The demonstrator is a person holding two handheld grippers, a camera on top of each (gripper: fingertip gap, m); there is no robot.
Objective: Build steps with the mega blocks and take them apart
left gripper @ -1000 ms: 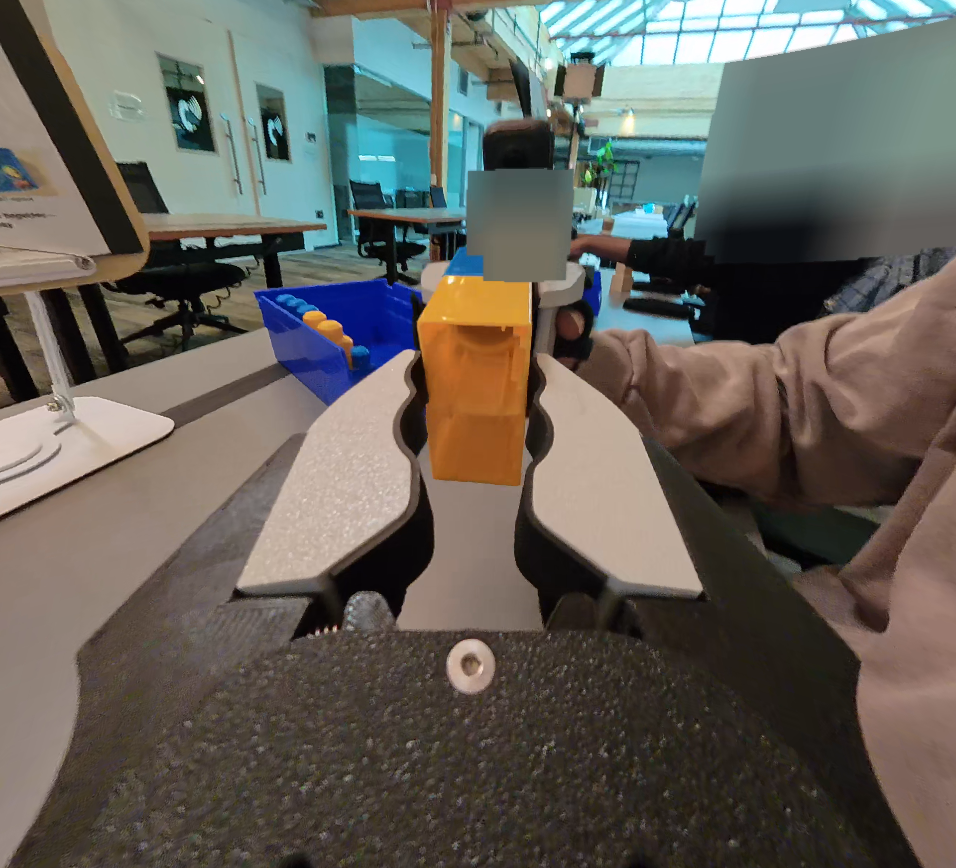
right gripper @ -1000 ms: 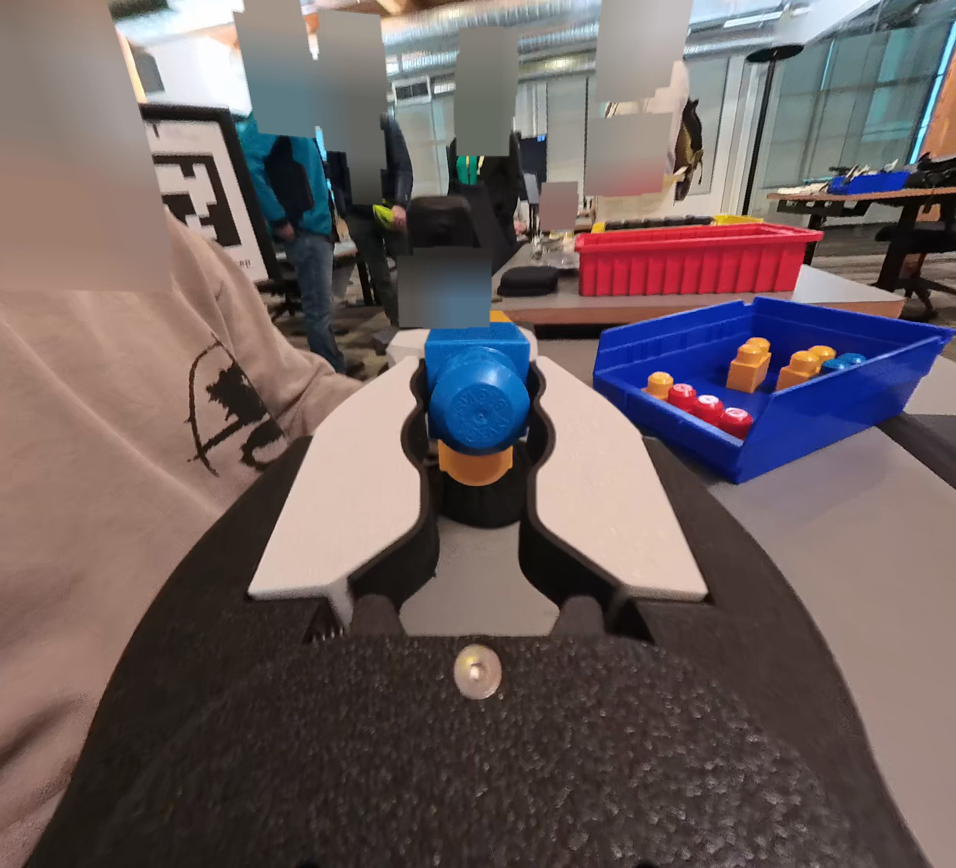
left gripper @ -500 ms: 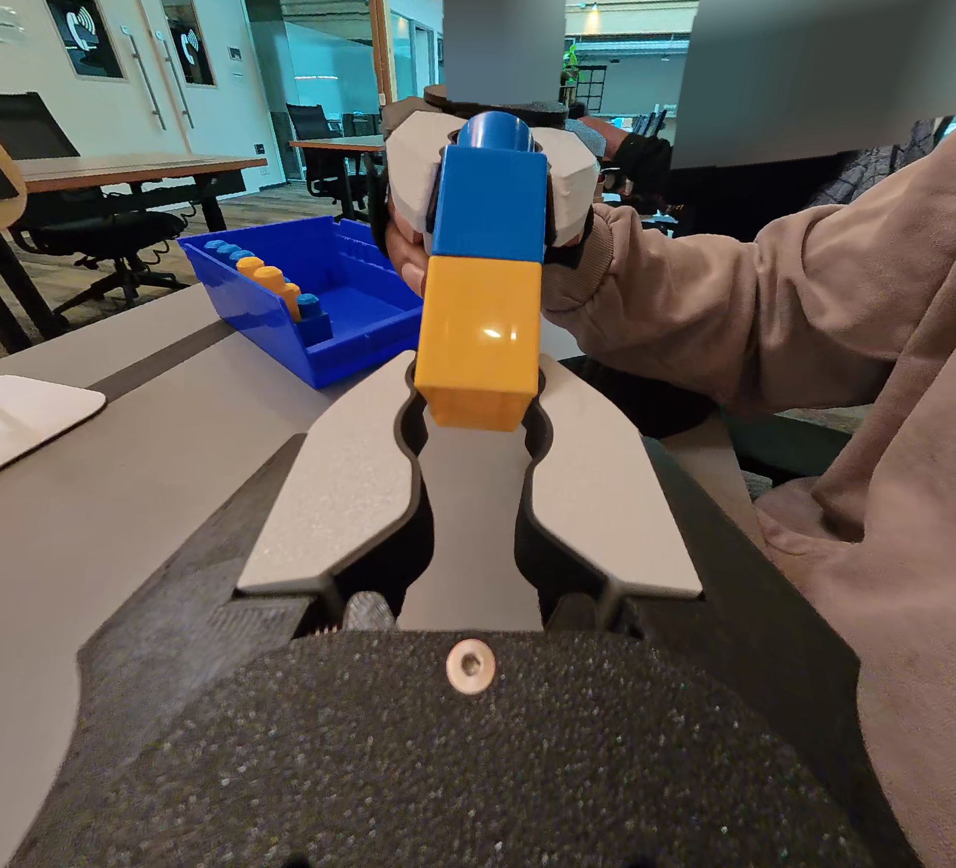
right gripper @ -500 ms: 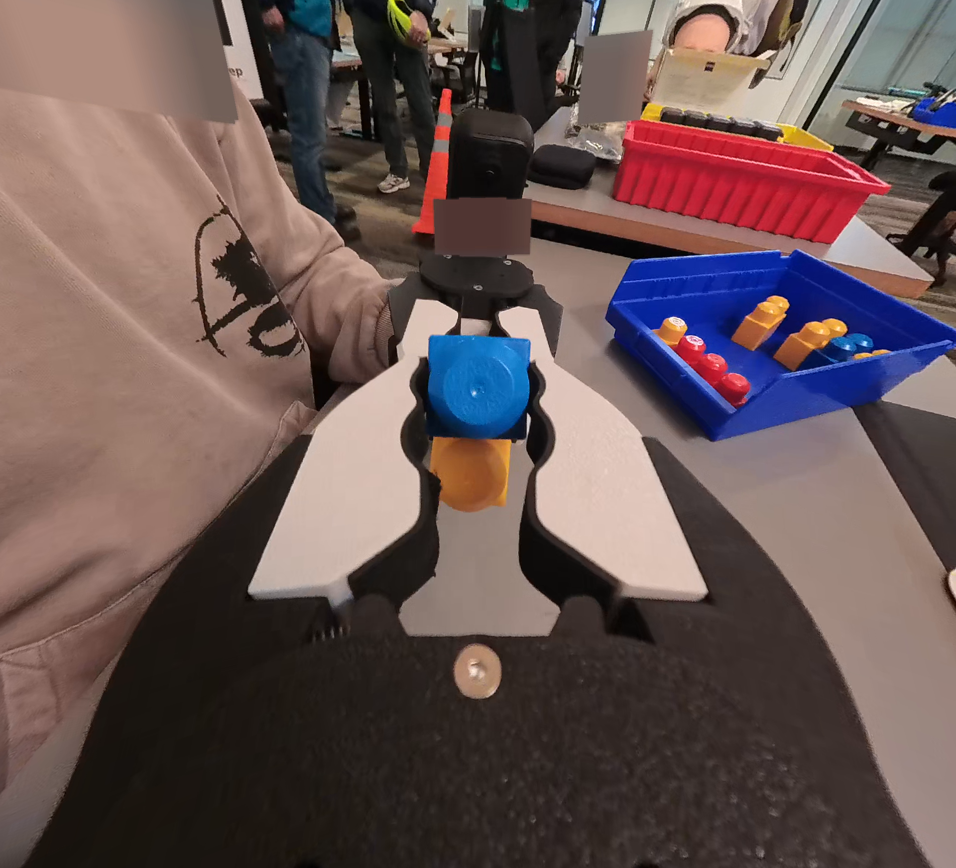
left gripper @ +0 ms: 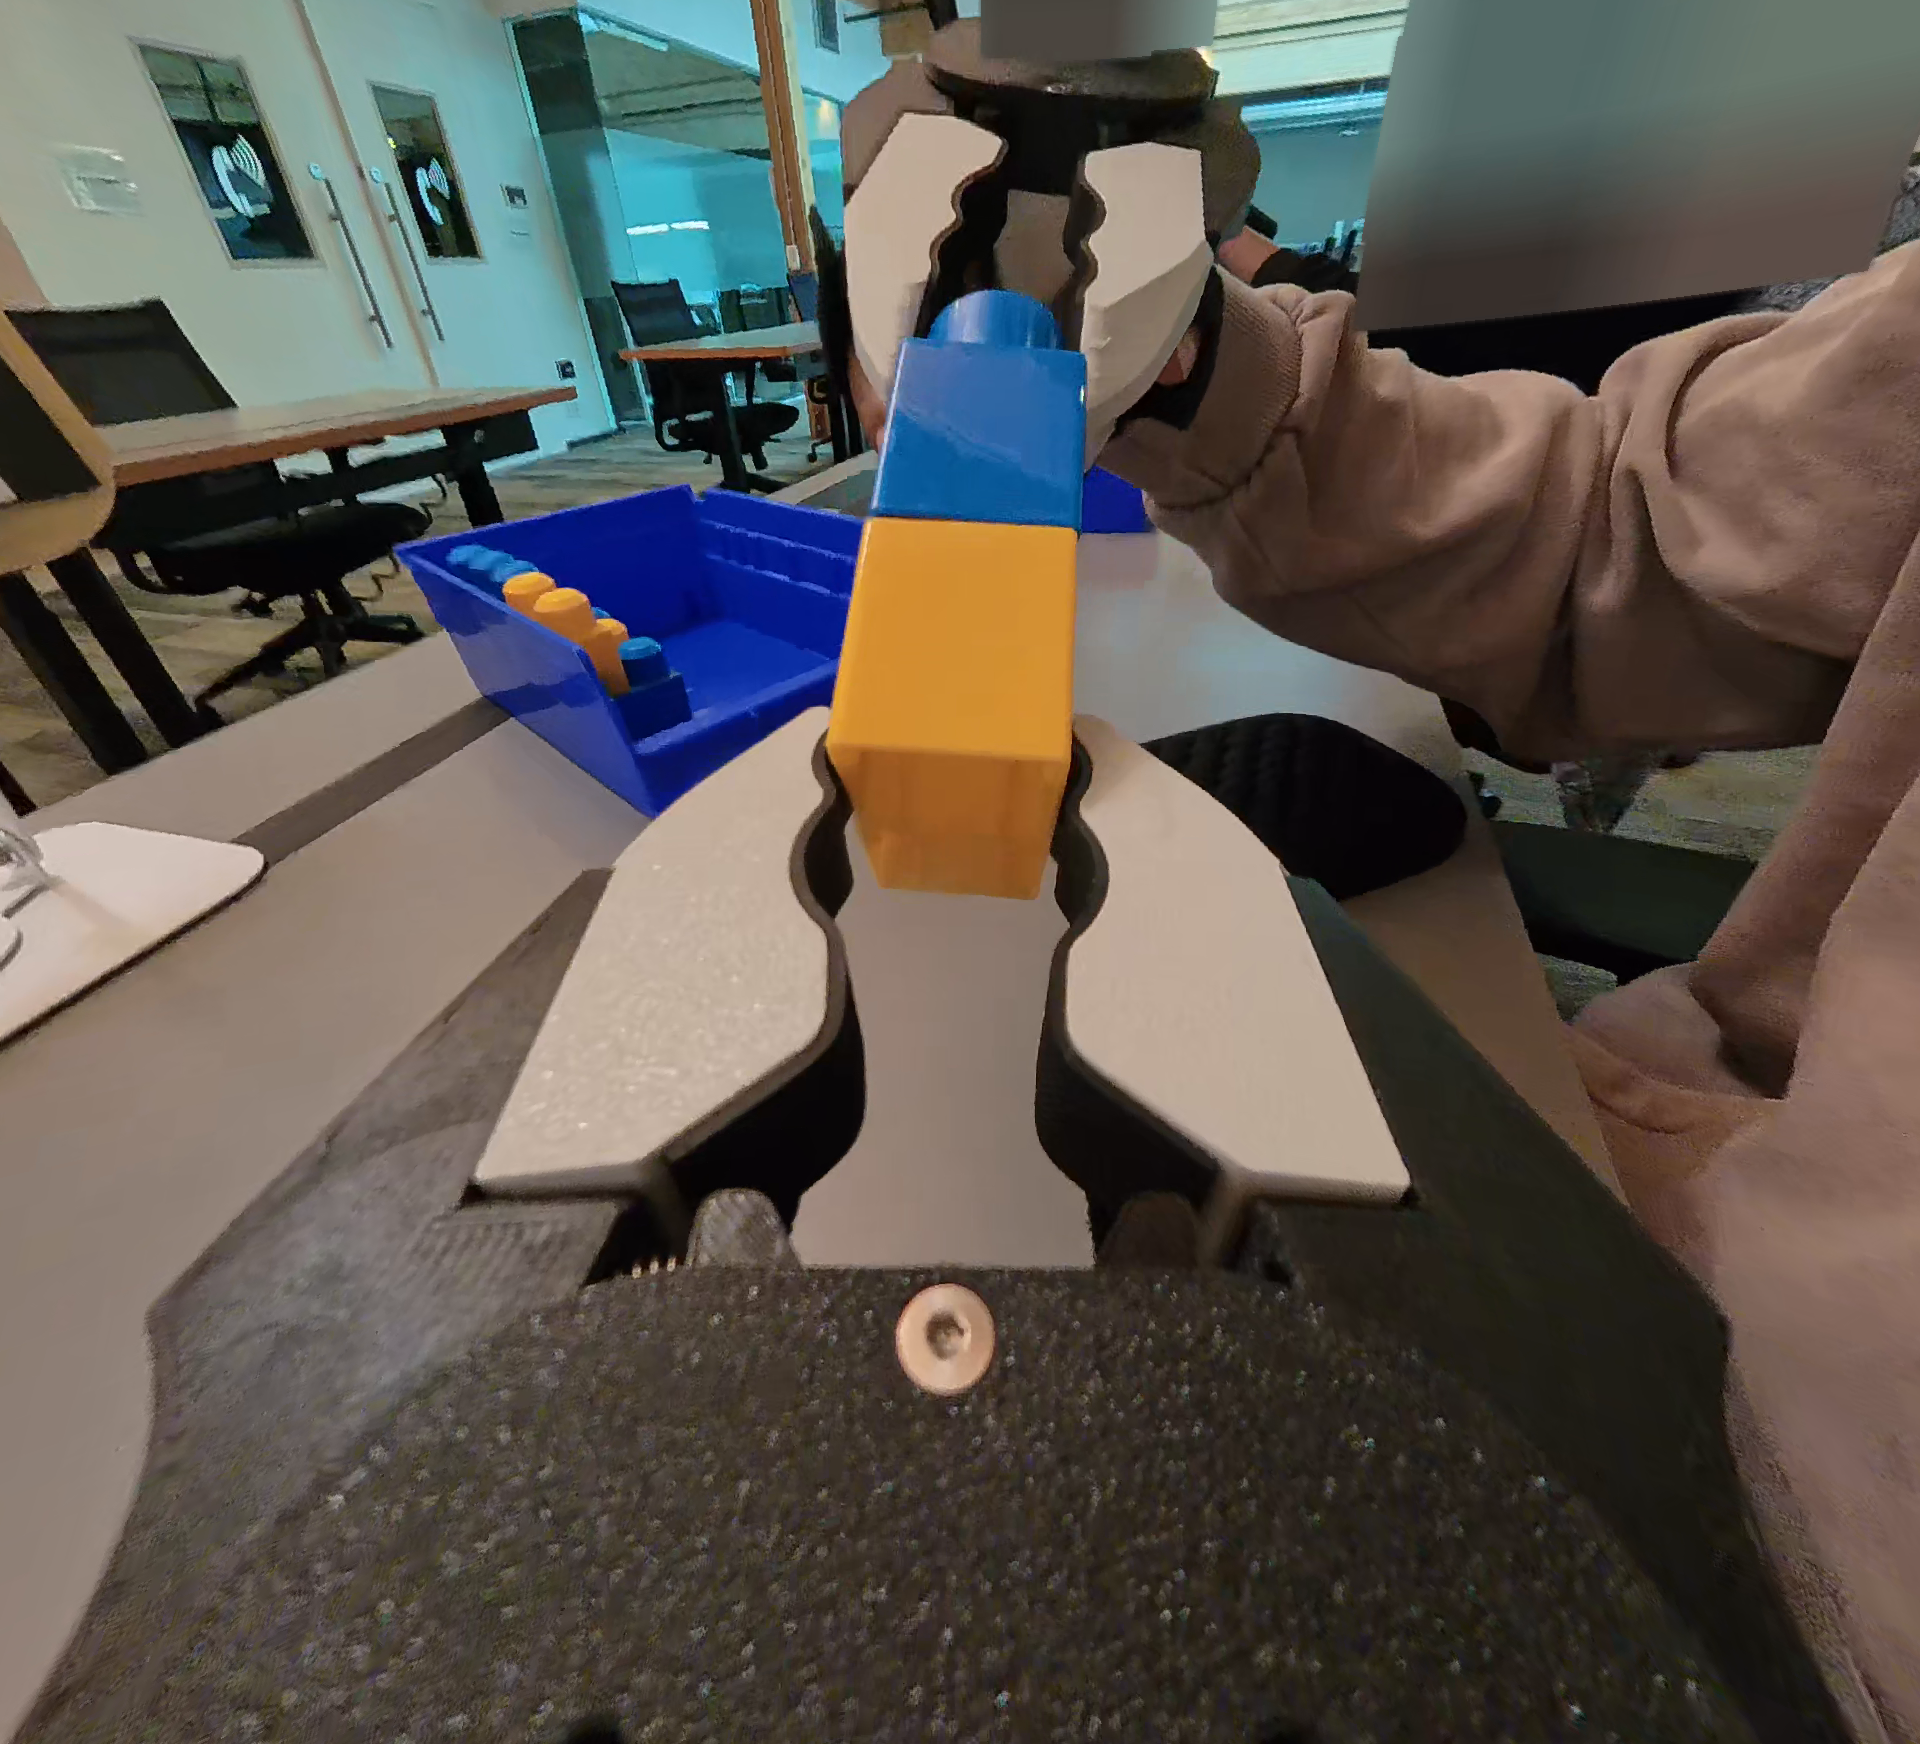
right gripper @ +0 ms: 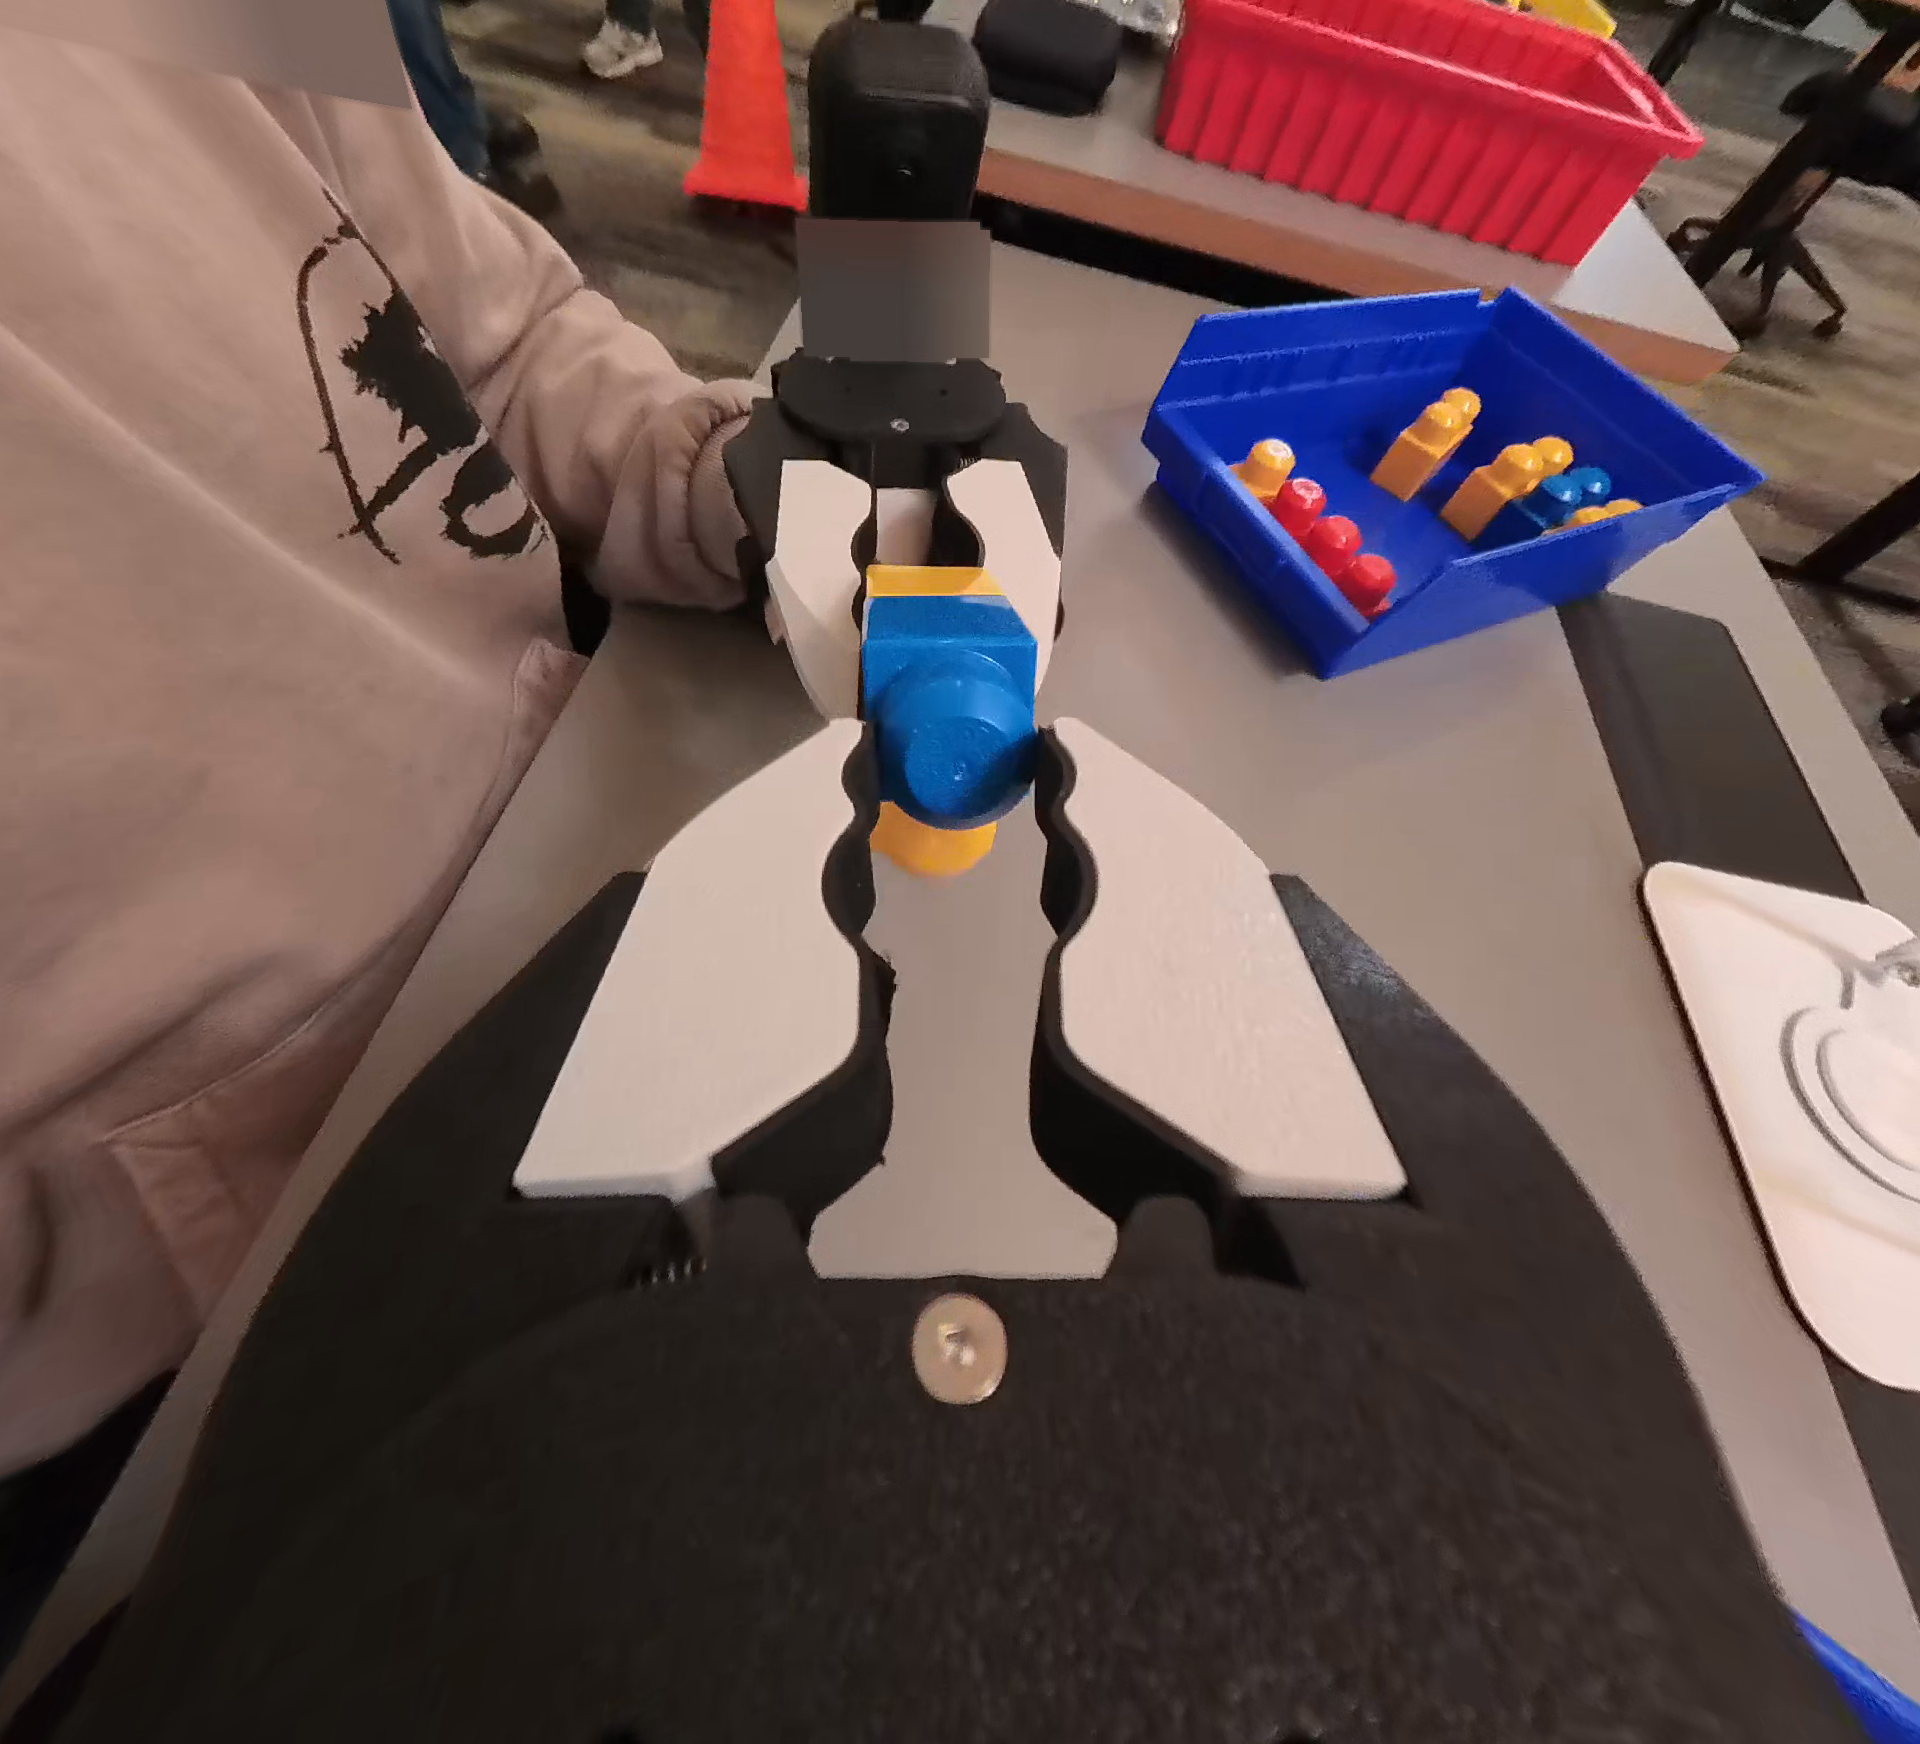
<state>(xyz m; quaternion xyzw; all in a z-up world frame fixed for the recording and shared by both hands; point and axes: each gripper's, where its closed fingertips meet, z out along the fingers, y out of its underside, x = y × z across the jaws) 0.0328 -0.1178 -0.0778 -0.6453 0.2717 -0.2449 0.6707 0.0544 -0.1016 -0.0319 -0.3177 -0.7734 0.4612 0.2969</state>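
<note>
Grey worktop (right gripper: pixel 1299 821) in an open office, two tools meeting over it.

Left tool (left gripper: pixel 951 811) is clamped on the orange block (left gripper: pixel 951 697), whose long axis runs straight ahead from its fingertips and tilts slightly up. Blue block (left gripper: pixel 982 437) is joined end-on to the orange one, its stud pointing away toward the right tool (right gripper: pixel 951 790). In the right wrist view that tool's fingers close around the blue stud, with an orange stud just beneath it; whether they press it I cannot tell. Beyond and to the right of the right tool sits a blue bin (right gripper: pixel 1662 437) holding loose orange, red and blue blocks.
</note>
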